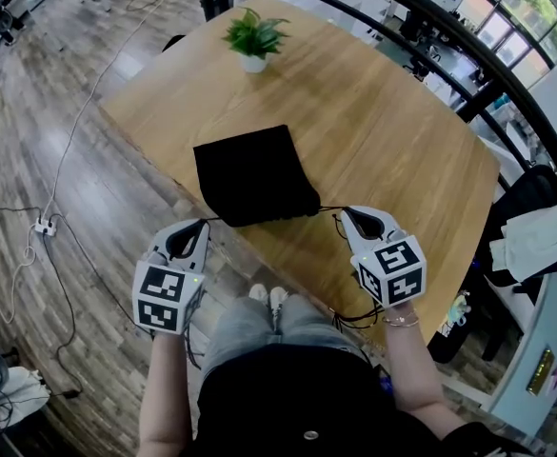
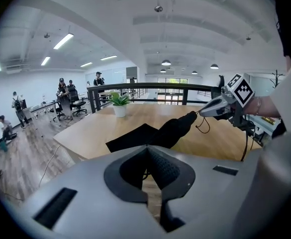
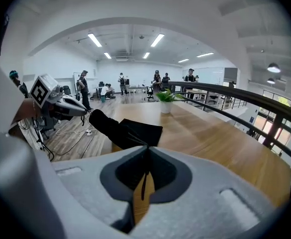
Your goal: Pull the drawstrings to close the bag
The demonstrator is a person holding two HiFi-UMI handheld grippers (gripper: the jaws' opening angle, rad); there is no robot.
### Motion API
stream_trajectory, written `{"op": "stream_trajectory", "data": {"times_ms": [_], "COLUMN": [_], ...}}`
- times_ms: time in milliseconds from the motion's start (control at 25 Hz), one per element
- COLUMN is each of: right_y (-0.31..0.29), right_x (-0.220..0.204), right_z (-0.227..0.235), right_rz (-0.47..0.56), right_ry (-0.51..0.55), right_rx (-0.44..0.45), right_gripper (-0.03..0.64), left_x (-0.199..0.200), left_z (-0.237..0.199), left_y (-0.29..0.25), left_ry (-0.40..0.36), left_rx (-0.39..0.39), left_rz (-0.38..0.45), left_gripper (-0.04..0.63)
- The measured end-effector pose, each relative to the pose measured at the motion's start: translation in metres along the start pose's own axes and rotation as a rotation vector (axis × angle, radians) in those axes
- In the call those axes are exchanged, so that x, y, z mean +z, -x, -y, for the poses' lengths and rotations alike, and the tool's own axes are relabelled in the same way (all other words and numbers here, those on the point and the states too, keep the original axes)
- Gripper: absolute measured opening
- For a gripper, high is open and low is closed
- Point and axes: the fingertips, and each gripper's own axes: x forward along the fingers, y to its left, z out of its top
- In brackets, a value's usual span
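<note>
- head view: black drawstring bag (image 1: 254, 174) lies on the wooden table (image 1: 383, 141), gathered mouth at the near edge.
- left gripper (image 1: 202, 225): jaws pinched together on the left drawstring (image 1: 211, 220).
- right gripper (image 1: 345, 215): likewise clamped on the right drawstring (image 1: 328, 209).
- bag lies between them, equally near; cords run sideways, opposite ways.

The head view looks steeply down from above the person onto the desk (image 1: 383, 131), with the left hand-held gripper (image 1: 202, 224) and right hand-held gripper (image 1: 347, 214) low in frame. Each gripper view sits close behind its own jaws, looking out across the desk toward the other hand-held gripper. All three views share the black bag (image 1: 254, 174), the potted plant (image 1: 252, 36) and the desk's near edge.
</note>
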Motion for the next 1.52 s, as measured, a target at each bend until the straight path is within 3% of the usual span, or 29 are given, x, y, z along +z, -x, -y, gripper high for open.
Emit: {"op": "stream_trajectory", "data": {"times_ms": [920, 1520], "right_y": [0.025, 0.033], "right_x": [0.044, 0.054], "right_z": [0.029, 0.04], "right_rz": [0.194, 0.241], "right_ry": [-0.173, -0.198], "right_rx": [-0.117, -0.173], "right_gripper": [0.002, 0.002], "left_x": [0.036, 0.038], "left_z": [-0.042, -0.063], "left_y": [0.027, 0.043], "left_ry": [0.087, 0.153], "left_rx": [0.099, 0.158], "left_rz": [0.16, 0.223], "left_gripper": [0.014, 0.014]}}
